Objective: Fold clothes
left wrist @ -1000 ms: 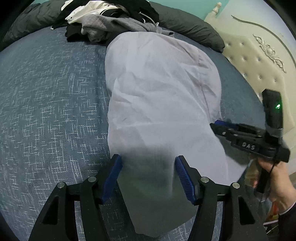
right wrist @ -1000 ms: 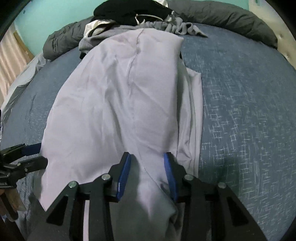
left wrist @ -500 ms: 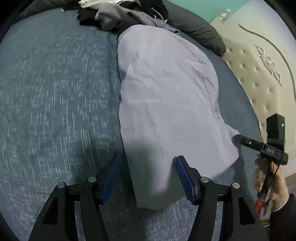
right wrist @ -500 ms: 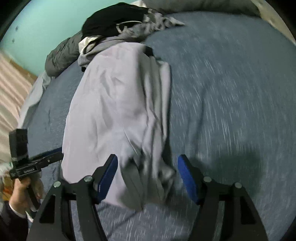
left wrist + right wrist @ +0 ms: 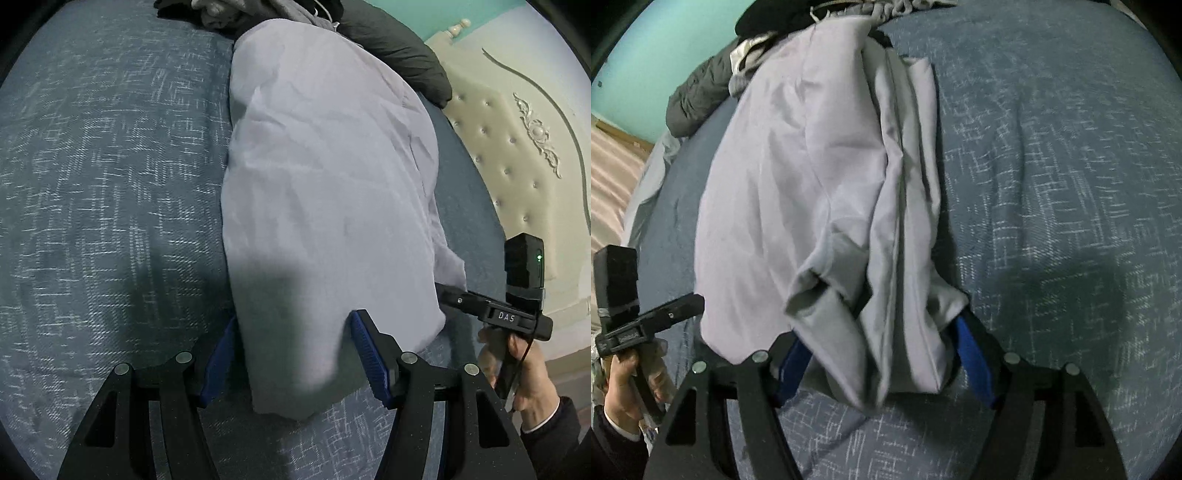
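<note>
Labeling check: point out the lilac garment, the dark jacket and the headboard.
lilac garment [image 5: 325,192], left wrist view, flat middle.
dark jacket [image 5: 399,48], left wrist view, puffy body.
headboard [image 5: 517,147], left wrist view, tufted panel.

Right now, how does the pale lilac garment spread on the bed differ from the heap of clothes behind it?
The lilac garment lies spread long and mostly flat on the blue bedcover; the heap of clothes sits bunched at its far end. The lilac garment is one pale colour; the heap mixes black, grey and white pieces. The lilac garment lies between both grippers' fingers; the heap lies beyond them. Both rest on the same bedcover.
</note>
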Action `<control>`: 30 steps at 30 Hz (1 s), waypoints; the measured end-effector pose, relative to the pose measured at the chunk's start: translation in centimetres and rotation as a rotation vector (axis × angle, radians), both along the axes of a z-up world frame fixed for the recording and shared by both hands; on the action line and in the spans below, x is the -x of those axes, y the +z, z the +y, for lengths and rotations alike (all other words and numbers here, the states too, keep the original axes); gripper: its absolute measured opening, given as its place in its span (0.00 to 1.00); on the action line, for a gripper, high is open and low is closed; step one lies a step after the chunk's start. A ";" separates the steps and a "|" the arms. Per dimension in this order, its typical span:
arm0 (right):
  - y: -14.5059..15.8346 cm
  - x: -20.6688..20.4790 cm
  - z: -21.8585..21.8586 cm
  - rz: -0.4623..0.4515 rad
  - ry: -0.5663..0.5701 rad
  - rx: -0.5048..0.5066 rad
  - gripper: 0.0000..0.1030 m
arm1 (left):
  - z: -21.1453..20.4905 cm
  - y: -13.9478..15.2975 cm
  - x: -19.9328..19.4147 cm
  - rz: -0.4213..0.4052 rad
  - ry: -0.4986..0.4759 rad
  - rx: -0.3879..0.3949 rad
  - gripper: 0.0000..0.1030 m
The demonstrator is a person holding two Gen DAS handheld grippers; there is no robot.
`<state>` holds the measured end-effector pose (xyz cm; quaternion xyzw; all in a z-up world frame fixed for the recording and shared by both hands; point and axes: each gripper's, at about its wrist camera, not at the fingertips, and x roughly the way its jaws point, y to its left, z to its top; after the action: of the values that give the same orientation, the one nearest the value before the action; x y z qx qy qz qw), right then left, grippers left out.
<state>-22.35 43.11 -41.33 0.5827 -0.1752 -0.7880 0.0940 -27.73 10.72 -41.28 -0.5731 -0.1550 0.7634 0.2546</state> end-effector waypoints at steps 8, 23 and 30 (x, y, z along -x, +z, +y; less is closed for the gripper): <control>0.5 -0.2 0.0 0.017 0.003 0.064 0.48 | 0.9 0.9 -0.4 0.050 -0.017 0.024 0.58; 0.3 -0.1 -0.8 0.052 0.041 0.044 0.31 | 1.6 0.6 -0.7 0.099 -0.035 0.062 0.59; 0.8 -0.1 -0.4 0.096 0.063 0.033 0.24 | 1.5 0.0 -0.9 0.098 -0.022 0.050 0.60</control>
<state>-22.24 42.72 -40.49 0.5479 -0.1651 -0.8086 0.1366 -26.85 12.26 -41.25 -0.5428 -0.1171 0.7914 0.2557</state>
